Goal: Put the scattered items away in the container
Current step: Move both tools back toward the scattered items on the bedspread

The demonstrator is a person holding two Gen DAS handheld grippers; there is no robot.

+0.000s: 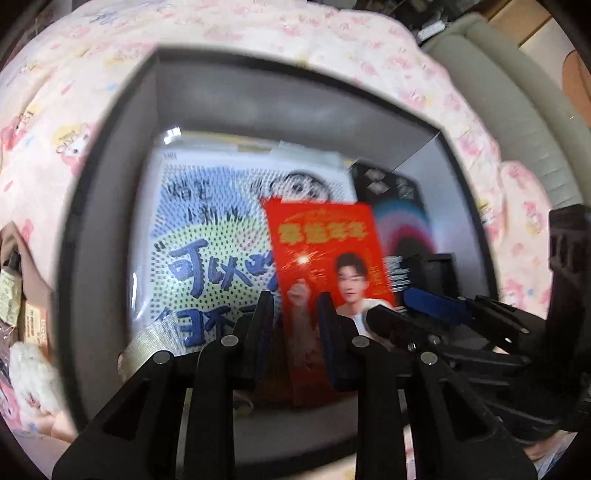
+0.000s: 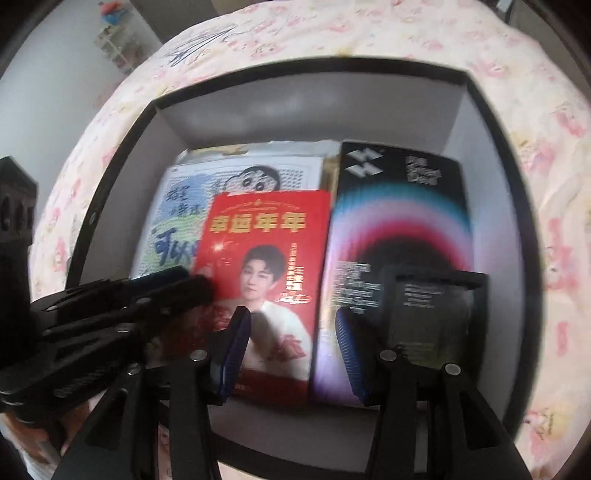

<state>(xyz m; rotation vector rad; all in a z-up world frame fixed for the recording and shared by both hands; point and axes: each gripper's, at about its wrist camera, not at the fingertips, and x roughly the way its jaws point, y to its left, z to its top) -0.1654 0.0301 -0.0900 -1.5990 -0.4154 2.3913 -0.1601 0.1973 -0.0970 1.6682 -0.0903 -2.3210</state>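
Note:
A black box with grey inner walls [image 1: 110, 155] [image 2: 122, 147] sits on a pink patterned bedspread. Inside lie a cartoon-printed pack [image 1: 207, 229] [image 2: 177, 206], a black box with a rainbow arc [image 1: 402, 218] [image 2: 399, 221] and a small dark packet [image 2: 432, 314]. A red envelope with a man's portrait [image 1: 325, 254] [image 2: 266, 266] stands between my left gripper's fingers [image 1: 295, 321], which are shut on its lower part over the box. My right gripper [image 2: 291, 347] is open over the box, jaws astride the red envelope and rainbow box edge, holding nothing.
The pink bedspread [image 1: 258, 33] [image 2: 535, 184] surrounds the box. Small bottles and a white fluffy item [image 1: 29, 373] lie at the left edge of the left wrist view. A grey cushioned edge [image 1: 517, 92] runs at the upper right.

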